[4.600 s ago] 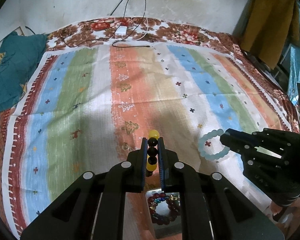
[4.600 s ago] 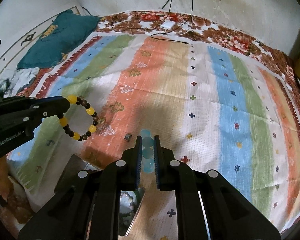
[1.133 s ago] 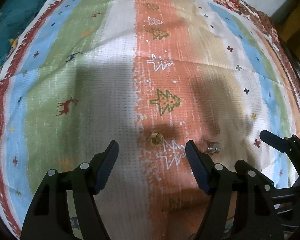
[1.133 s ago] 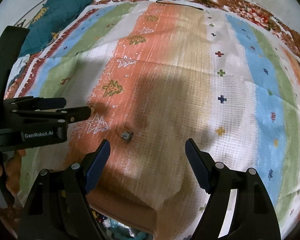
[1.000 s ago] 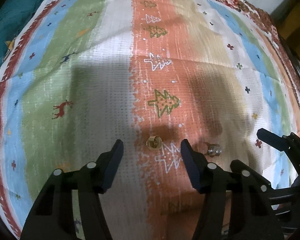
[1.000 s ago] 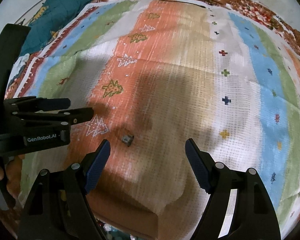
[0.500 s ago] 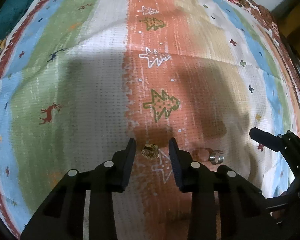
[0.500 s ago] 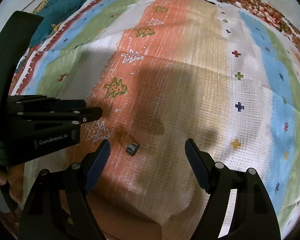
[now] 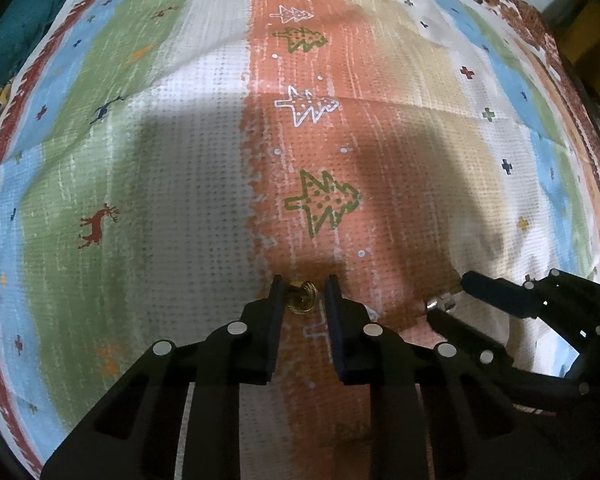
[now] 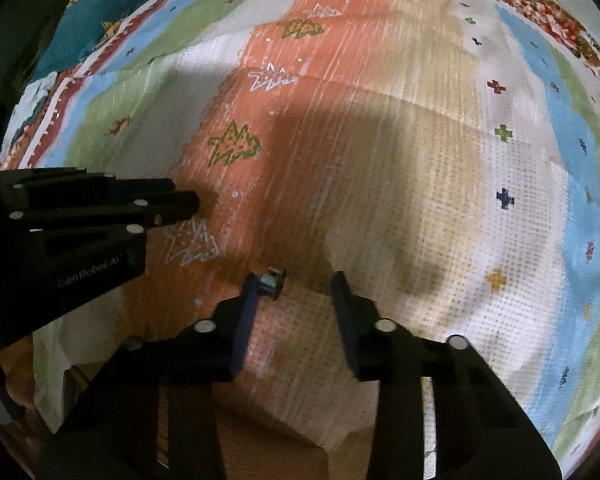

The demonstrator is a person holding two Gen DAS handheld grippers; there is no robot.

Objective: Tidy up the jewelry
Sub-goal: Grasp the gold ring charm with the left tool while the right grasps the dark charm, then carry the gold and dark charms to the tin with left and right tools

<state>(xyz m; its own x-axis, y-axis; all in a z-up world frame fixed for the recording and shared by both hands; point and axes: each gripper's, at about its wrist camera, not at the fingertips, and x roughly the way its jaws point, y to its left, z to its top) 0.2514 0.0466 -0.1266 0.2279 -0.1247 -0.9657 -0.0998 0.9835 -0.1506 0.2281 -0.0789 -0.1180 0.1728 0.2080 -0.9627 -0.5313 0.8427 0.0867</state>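
Left gripper [image 9: 301, 289] jaws narrow around gold ring [image 9: 301, 298] on bed's striped cloth [image 9: 188, 184] near its front edge, right gripper [image 10: 294, 286] jaws wide, silver ring [image 10: 271, 282] against left finger [image 10: 249, 296].

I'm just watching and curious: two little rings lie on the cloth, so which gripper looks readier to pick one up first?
Probably the left gripper. Its fingers already flank the gold ring, centred between them. The right gripper is wide open, with the silver ring beside one finger only.
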